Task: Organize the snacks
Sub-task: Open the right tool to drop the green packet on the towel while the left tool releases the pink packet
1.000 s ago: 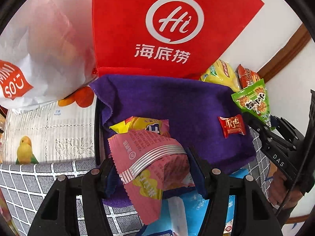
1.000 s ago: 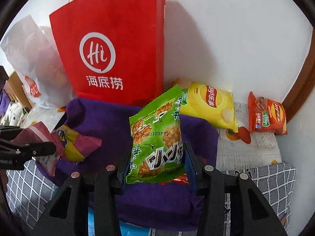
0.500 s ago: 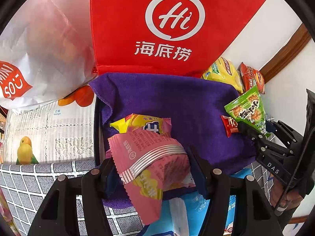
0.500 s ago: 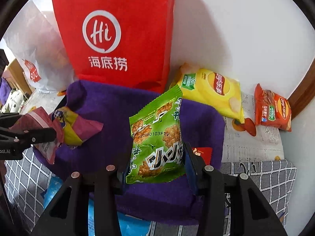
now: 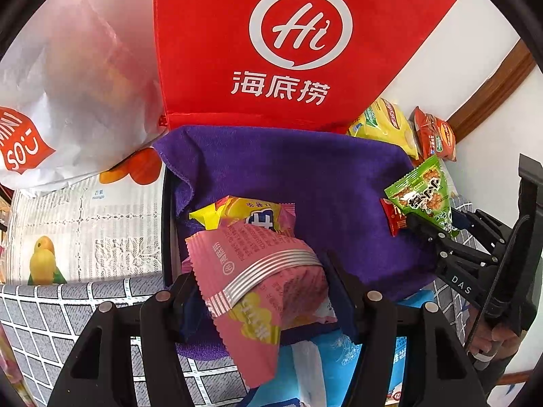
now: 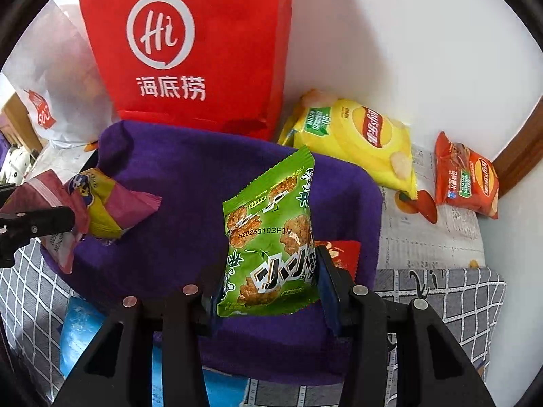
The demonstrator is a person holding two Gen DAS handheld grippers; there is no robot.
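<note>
Entry, left to right, both wrist views.

1. Left hand-held gripper [image 5: 258,291]: it is clamping a pink crinkle-edged foil snack packet with silver stripes [image 5: 258,281] and is staying put over the near left edge of the purple fleece cloth [image 5: 288,176]. No change here over the last moment.

2. Yellow-and-pink foil snack packet [image 5: 251,215]: it is lying on the cloth just behind the pink packet, resting loose.

3. Right hand-held gripper [image 6: 268,291]: it is gripping a green foil packet of rice crackers [image 6: 271,234], standing upright between the pads. This is the item that is changing: the packet is sitting lower and nearer the cloth's right edge than a second ago, now overlapping the small red sachet [image 6: 342,254] that was showing clear of it. Judgement: the green packet is being brought in to join the group on the cloth, and neither held packet is set down yet.

4. Yellow foil crisp bag [image 6: 356,142] and orange-red foil crisp bag [image 6: 465,176]: they are lying off the cloth by the wall, well apart from the grouped snacks, probably still to be collected.

Surface and room: the worktop [image 6: 441,291] is wearing a grey grid-patterned cover with a printed fruit-and-bird sheet. A red paper carrier bag with a white "Hi" logo [image 5: 288,51] and a white plastic bag [image 5: 68,84] are standing behind the cloth against a white wall with brown wooden trim.
</note>
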